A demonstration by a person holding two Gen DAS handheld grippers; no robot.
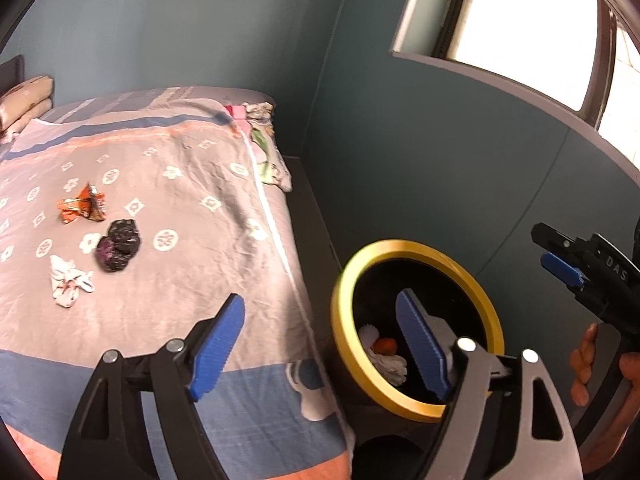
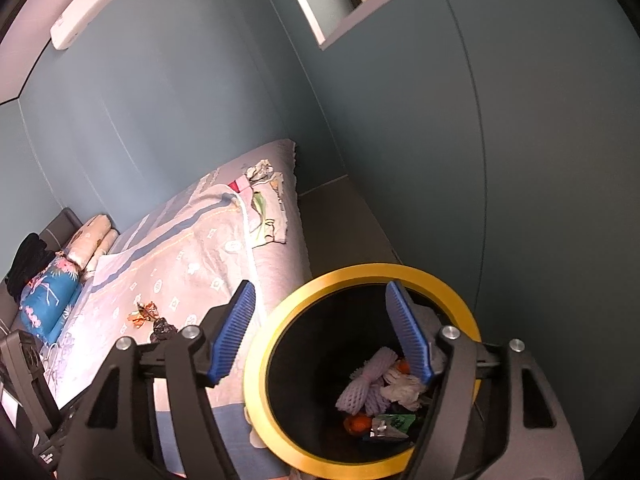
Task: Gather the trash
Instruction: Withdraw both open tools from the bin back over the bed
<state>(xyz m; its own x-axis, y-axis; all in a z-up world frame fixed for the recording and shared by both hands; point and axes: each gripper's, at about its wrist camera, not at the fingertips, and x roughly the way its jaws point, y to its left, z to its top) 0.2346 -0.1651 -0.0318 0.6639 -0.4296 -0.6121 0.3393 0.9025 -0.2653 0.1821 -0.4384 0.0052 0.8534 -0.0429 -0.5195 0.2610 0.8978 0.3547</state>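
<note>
Left gripper point(image 1: 320, 344): nearest in the left wrist view, blue fingers point(image 1: 218, 344) spread wide, nothing between them; one finger over the bed edge, the other over the bin mouth
Right gripper point(image 2: 320, 332): nearest in the right wrist view, fingers point(image 2: 234, 332) released and spread, nothing gripped; right finger above the bin opening, left finger over the bed edge
Hand point(image 1: 588, 364): at the right edge of the left wrist view, wrapped round the handle of the right gripper
Bin point(image 2: 256, 376): black inside with a yellow rim, on the floor just beside the bed corner, below both grippers
Trash in bin point(image 2: 380, 392): white foam net, crumpled white paper, orange pieces, green wrapper, all at the bottom
Bed point(image 1: 200, 200): grey patterned cover with blue and orange bands, left of the bin
White tissue point(image 1: 68, 284): crumpled, on the cover, closest of the loose pieces
Dark wrapper point(image 1: 118, 250): black and purple, just beyond the tissue
Orange wrapper point(image 1: 82, 208): crinkled, just beyond the dark one
Folded cloth point(image 1: 264, 148): floral, at the far right edge of the bed
Pillows point(image 2: 92, 244): at the headboard end
Wall point(image 1: 400, 120): teal, bright window above
</note>
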